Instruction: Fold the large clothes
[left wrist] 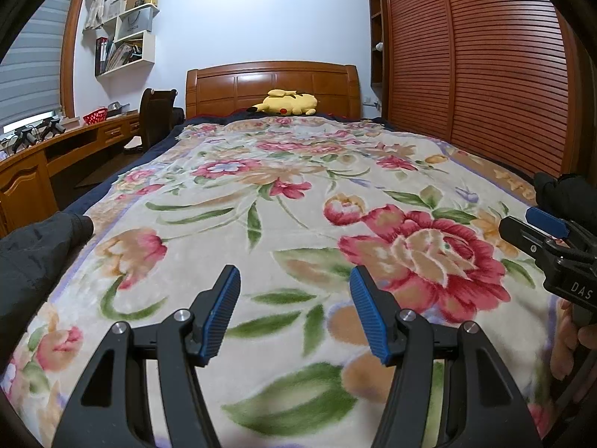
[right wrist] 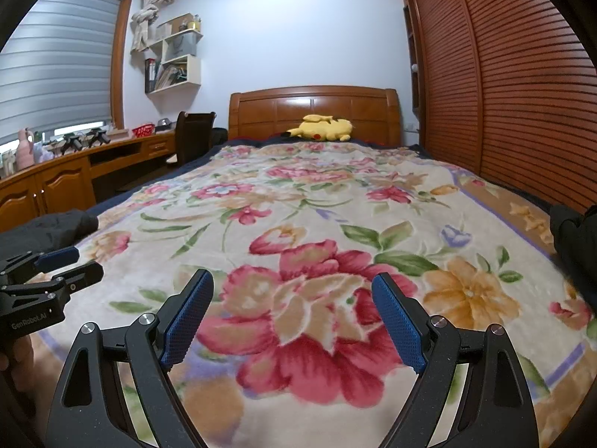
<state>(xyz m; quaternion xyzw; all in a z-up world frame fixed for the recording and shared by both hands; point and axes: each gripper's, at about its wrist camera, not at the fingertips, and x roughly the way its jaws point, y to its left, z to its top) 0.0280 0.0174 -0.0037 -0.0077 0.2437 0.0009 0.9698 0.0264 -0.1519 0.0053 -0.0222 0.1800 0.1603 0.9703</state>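
Left gripper (left wrist: 294,280) and right gripper (right wrist: 293,289) — ribbed blue pads, jaws apart — above plush floral blanket (left wrist: 261,201); dark matte garment (left wrist: 33,246) crumpled at blanket's left edge.

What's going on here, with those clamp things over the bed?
A person holds two grippers above a floral blanket on a bed. The left gripper and right gripper are both open and hold nothing. Dark clothing lies at the bed's left edge, more at the right. No folding has begun.
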